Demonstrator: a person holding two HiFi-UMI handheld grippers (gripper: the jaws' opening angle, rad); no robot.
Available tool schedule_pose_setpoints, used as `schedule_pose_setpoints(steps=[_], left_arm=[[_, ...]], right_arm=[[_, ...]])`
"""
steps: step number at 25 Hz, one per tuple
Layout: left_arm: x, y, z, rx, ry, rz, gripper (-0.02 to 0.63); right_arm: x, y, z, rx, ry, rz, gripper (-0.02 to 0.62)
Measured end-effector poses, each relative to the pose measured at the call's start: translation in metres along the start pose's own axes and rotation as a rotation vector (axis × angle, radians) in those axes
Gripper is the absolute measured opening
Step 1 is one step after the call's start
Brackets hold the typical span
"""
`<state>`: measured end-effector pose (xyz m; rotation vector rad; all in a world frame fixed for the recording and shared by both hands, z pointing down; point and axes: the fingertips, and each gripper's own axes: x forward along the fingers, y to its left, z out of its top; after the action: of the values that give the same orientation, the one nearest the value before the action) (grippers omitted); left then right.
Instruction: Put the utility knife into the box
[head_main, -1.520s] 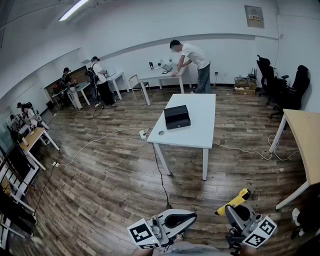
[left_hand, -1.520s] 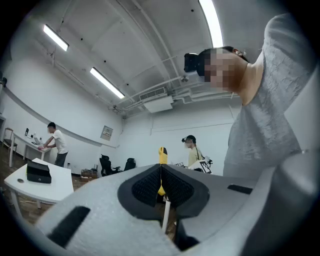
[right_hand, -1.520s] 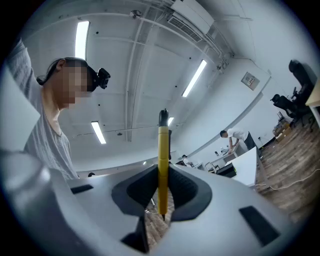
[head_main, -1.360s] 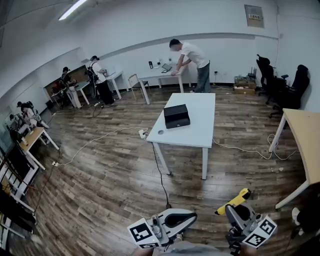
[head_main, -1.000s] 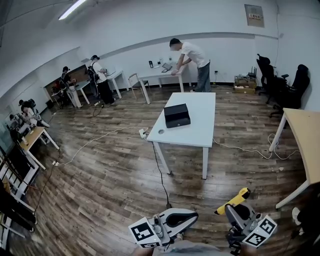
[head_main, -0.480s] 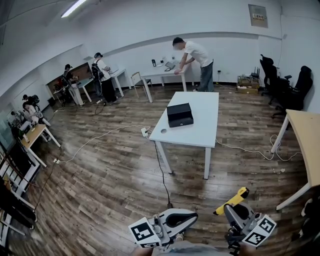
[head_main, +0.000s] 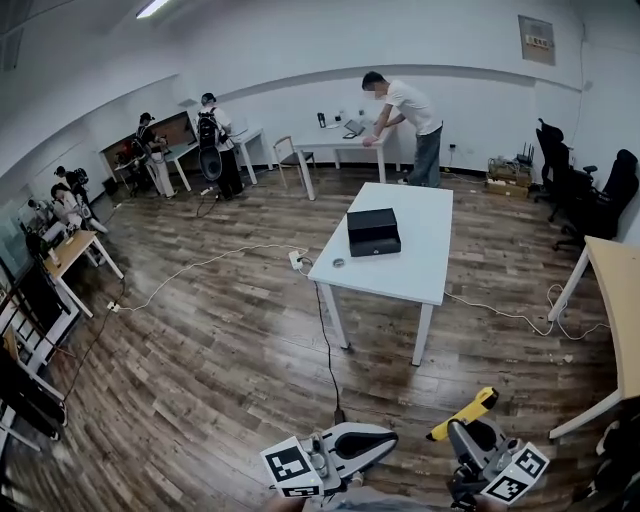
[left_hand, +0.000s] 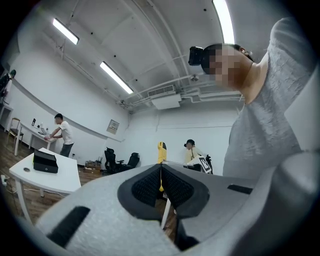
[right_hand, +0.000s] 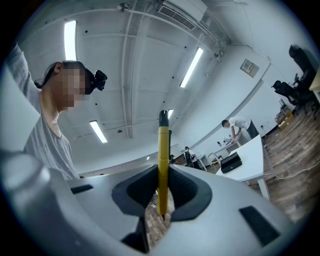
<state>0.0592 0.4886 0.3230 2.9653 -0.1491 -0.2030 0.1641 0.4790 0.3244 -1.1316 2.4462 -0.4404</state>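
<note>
Head view: your left gripper (head_main: 385, 435) and right gripper (head_main: 462, 432) sit low at the bottom edge, above the wooden floor (head_main: 220, 340). The yellow utility knife (head_main: 466, 411) slants up and to the right out of your right gripper. The black box (head_main: 373, 232) stands on the white table (head_main: 425, 262), toward its far left part and well apart from both grippers. A person (head_main: 405, 110) leans over a desk at the back wall.

Left gripper view: your left gripper (left_hand: 161, 186) has its jaws pressed together, the dark pads (left_hand: 146, 186) meeting in a thin line with nothing between them. Beyond them the utility knife (left_hand: 161, 152) shows as a yellow upright strip. At far left the box (left_hand: 45, 162) rests on the table (left_hand: 55, 179).

Right gripper view: your right gripper (right_hand: 163, 192) is clamped on the utility knife (right_hand: 163, 160). The yellow handle stands upright between the pads, its dark end pointing up past the jaws and its lower tip just below them. To the right, small and distant, the box (right_hand: 231, 162) sits on the table (right_hand: 252, 152).
</note>
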Motion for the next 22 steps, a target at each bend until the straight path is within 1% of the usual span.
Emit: schedule_pose_setpoints(steps=[3,7,11,17,22], left_arm=[[0.004,0.008,0.002,0.001,-0.007,-0.016,0.018],[0.002,0.030,0.004,0.021,-0.006,-0.005,0.018],[-0.010,0.058,0.010,0.029,-0.013,0.032,0.018],[-0.037,0.109,0.022,0.051,-0.028,0.102,0.018],[-0.054,0.151,0.034,0.059,-0.034,0.139,0.018]], right_arm=[[0.006,0.000,0.002,0.011,0.006,0.013,0.074],[0.031,-0.013,-0.005,0.023,0.031,0.044,0.074],[0.066,-0.023,-0.006,0.021,0.058,0.077,0.074],[0.124,-0.026,-0.004,-0.005,0.068,0.147,0.074],[0.157,-0.032,-0.007,-0.007,0.091,0.145,0.074]])
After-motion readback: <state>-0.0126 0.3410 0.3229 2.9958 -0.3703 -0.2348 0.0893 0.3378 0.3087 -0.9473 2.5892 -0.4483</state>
